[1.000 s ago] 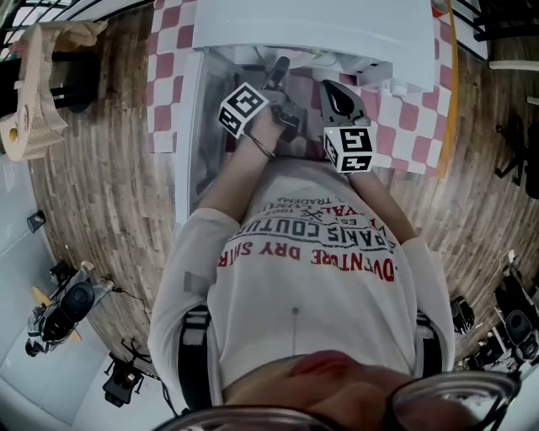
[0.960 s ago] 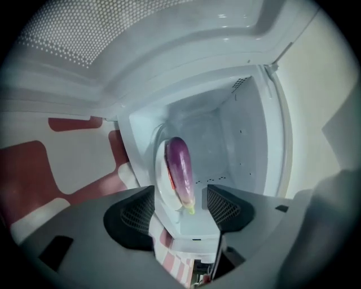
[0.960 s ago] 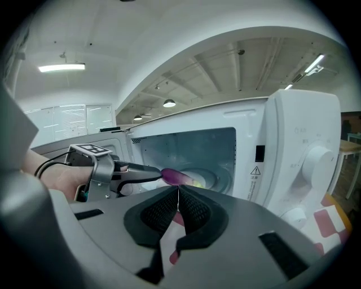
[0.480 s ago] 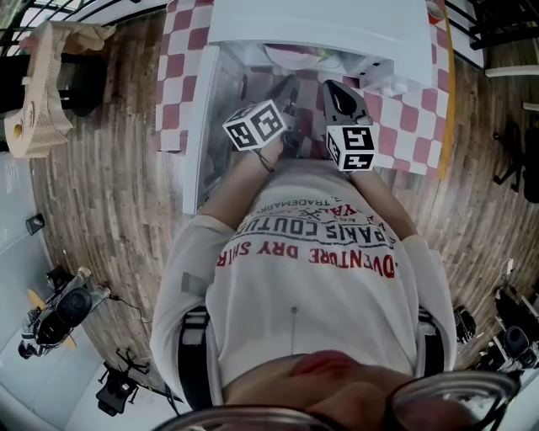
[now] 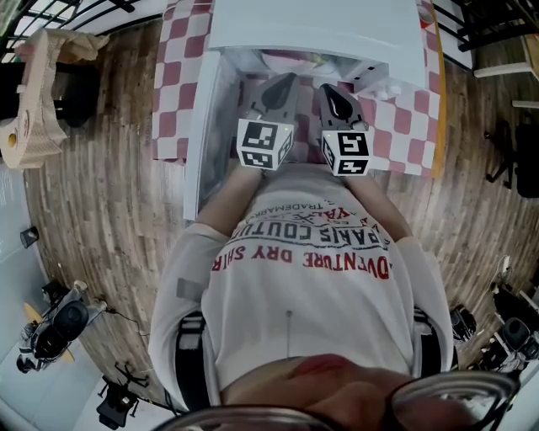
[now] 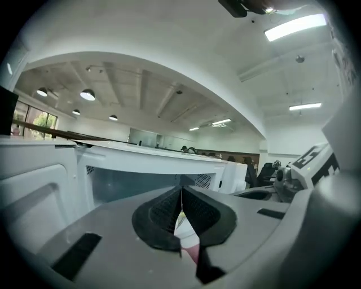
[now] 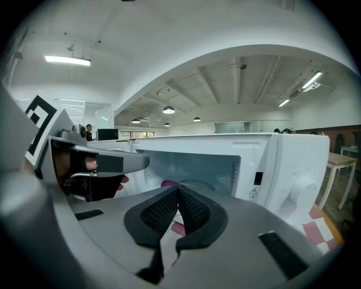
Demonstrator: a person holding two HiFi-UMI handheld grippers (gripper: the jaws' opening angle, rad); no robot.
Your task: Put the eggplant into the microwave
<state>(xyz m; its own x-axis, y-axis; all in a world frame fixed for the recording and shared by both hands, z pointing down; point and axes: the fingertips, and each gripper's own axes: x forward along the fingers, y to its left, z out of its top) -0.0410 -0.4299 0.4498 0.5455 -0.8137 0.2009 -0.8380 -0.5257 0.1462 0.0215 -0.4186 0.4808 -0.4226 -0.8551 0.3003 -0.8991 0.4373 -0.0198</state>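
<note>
Left gripper (image 5: 284,82): I read the jaws as pressed right together, the pads (image 6: 163,211) meeting along one thin line with nothing pinched between them. It sits level in front of the oven mouth, touching nothing.

Right gripper (image 5: 331,89): same here. The pads (image 7: 194,211) meet at the tips and hold nothing. It's just beside the left one, clear of the oven.

Eggplant (image 7: 168,183): I catch only a purple sliver above my right jaws, lying inside the cavity. Neither gripper is on it.

Microwave (image 5: 320,25): white, cavity facing me, control panel (image 7: 293,169) on its right side.

Door (image 5: 202,143): swung wide open on the left.

Checked cloth (image 5: 181,67): red and white, under the oven.
</note>
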